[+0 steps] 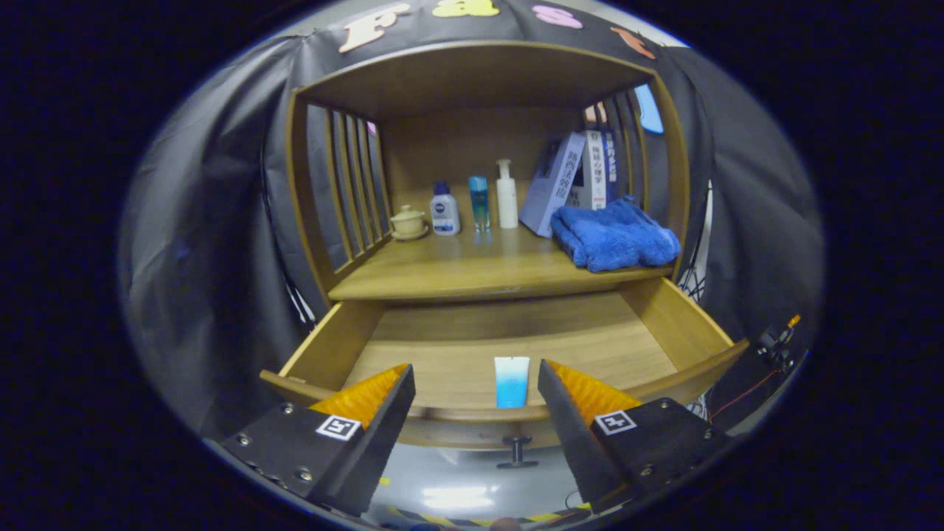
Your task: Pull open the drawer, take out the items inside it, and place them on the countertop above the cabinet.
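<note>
Gripper view: gripper [476, 383] fingers spread; blue tube [512, 381] in open drawer [667, 321]

The blue tube's [512, 380] near end drops behind the drawer's [686, 380] front rail, the books [571, 177] are partly hidden by the blue towel [616, 236] — bottle labels too small to read.

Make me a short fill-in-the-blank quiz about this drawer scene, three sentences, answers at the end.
1. The drawer is pulled ____.
2. The blue tube lies inside the drawer, just ahead of the ____ tongs.
3. The folded towel on the countertop is ____ in colour.

Missing words: open; open; blue
</note>
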The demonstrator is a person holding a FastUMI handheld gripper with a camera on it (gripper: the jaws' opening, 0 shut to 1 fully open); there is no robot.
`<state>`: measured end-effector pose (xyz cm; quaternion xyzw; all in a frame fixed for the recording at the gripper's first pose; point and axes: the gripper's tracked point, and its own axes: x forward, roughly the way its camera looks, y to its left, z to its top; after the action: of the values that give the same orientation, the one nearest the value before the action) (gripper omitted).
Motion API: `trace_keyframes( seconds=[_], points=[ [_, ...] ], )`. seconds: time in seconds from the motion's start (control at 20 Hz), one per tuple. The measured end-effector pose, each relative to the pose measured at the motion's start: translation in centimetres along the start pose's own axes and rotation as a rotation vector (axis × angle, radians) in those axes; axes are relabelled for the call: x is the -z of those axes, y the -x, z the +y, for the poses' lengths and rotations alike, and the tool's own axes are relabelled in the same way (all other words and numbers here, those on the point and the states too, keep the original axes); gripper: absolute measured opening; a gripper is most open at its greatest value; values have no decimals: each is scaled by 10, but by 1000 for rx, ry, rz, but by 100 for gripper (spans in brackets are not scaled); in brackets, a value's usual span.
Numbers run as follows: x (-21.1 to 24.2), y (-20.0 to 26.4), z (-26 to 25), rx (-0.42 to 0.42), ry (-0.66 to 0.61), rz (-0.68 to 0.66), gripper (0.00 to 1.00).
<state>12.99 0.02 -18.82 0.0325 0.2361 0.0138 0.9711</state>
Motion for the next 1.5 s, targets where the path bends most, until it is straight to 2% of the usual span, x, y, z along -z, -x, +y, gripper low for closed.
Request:
trace_keyframes(
  seconds=[0.05, 0.2, 0.3, 0.45, 0.55, 0.6, 0.8, 0.85, 0.95, 1.15, 1.2, 1.3, 1.35, 1.4, 1.5],
  points=[
    [-1, -13, -1, 9, -11, 42, 100],
    [6, -45, -27, 128, -18, 166, 100],
    [14, -64, -39, 163, -5, 235, 100],
    [35, -78, -44, 159, 77, 340, 100],
    [50, -87, -41, 123, 102, 426, 98],
    [58, -91, -39, 109, 94, 466, 92],
    [73, -105, -49, 150, 81, 536, 74],
    [70, -105, -48, 143, 62, 542, 74],
    [79, -105, -40, 121, 13, 586, 52],
    [91, -114, -39, 102, 13, 650, 56],
    [86, -111, -39, 105, -10, 655, 45],
    [87, -115, -41, 109, -15, 653, 44],
    [83, -113, -42, 118, -6, 642, 38],
    [79, -111, -43, 121, 6, 613, 38],
    [68, -107, -33, 72, 8, 536, 38]
  ],
)
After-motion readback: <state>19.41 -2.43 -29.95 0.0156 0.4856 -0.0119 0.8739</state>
